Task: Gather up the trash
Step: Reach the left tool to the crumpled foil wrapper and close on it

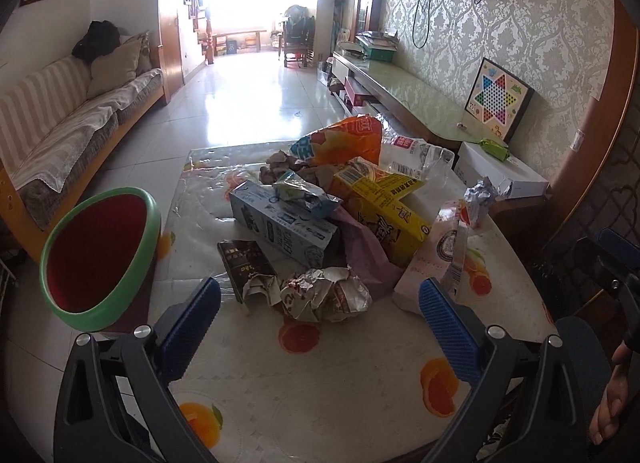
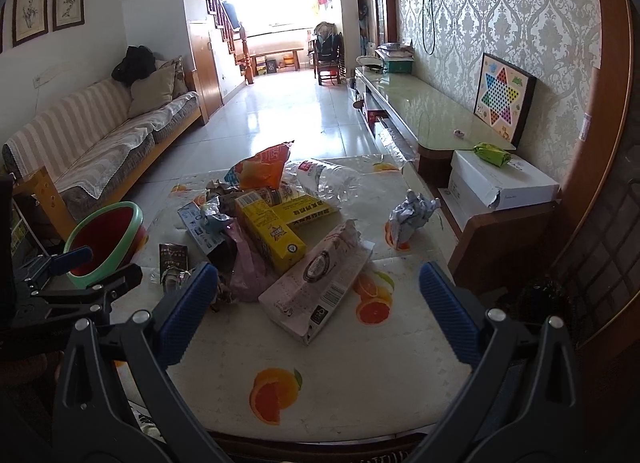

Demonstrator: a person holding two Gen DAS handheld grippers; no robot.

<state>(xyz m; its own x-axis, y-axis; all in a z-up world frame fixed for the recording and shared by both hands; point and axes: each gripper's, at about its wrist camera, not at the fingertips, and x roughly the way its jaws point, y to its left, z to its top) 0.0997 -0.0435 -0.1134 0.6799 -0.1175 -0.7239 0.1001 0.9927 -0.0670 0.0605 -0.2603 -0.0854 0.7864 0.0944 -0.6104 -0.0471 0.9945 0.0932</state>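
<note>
A heap of trash lies on the fruit-print table (image 1: 320,403): a grey-blue carton (image 1: 280,223), a yellow box (image 1: 380,207), an orange snack bag (image 1: 344,139), a crushed clear bottle (image 1: 420,159), a pink carton (image 1: 432,259), a crumpled wrapper (image 1: 324,295) and a dark packet (image 1: 244,267). A red bin with a green rim (image 1: 100,255) stands at the table's left edge. My left gripper (image 1: 320,323) is open and empty just before the crumpled wrapper. My right gripper (image 2: 318,311) is open and empty over the pink carton (image 2: 320,287). The bin (image 2: 106,239) also shows in the right wrist view.
A crumpled silver-blue wrapper (image 2: 412,211) lies apart at the table's right. A white box (image 2: 500,183) with a green packet (image 2: 492,153) stands right of the table beside a long cabinet (image 2: 420,111). A striped sofa (image 2: 100,143) lines the left wall.
</note>
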